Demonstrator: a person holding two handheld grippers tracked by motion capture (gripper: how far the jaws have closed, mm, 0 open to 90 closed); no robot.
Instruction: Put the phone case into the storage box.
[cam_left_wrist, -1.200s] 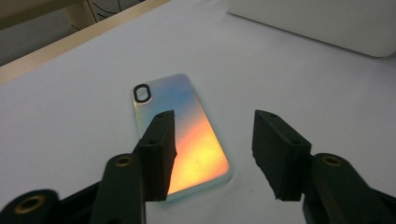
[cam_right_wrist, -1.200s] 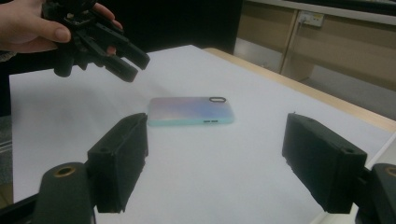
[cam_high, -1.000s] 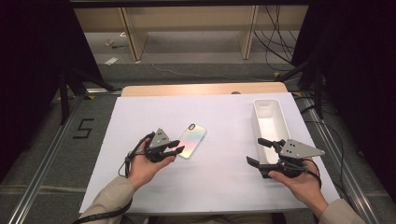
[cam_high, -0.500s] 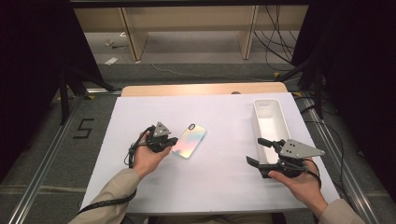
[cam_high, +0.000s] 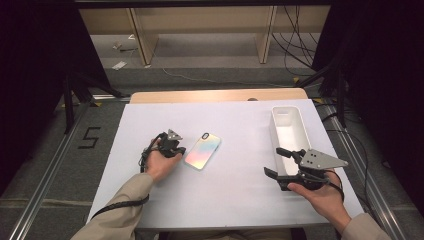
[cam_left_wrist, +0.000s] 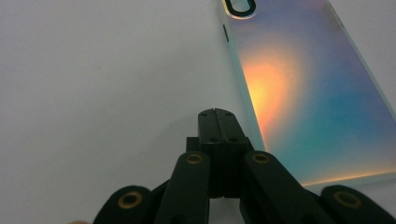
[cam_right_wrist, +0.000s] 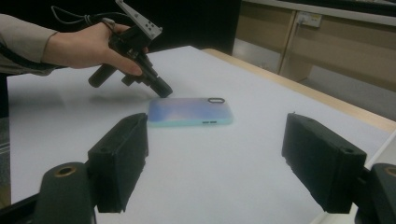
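A white table (cam_high: 230, 200) carries a long white bin (cam_high: 290, 132) near its right edge, nothing visible inside. Left of centre lies an iridescent phone case (cam_high: 202, 151), back up, flat on the table. The right gripper (cam_high: 281, 167) hovers by the bin's near end, jaws spread, holding nothing. The left gripper (cam_high: 178, 150), jaws pressed together on nothing, sits tip-down at the case's left edge.

An iridescent phone case (cam_high: 202, 150), shimmering pink, orange, teal and blue with a black-ringed camera cutout, lies on a plain white table cover (cam_high: 240, 200) near a white rectangular bin (cam_high: 290, 131), between two black grippers topped with grey plates.
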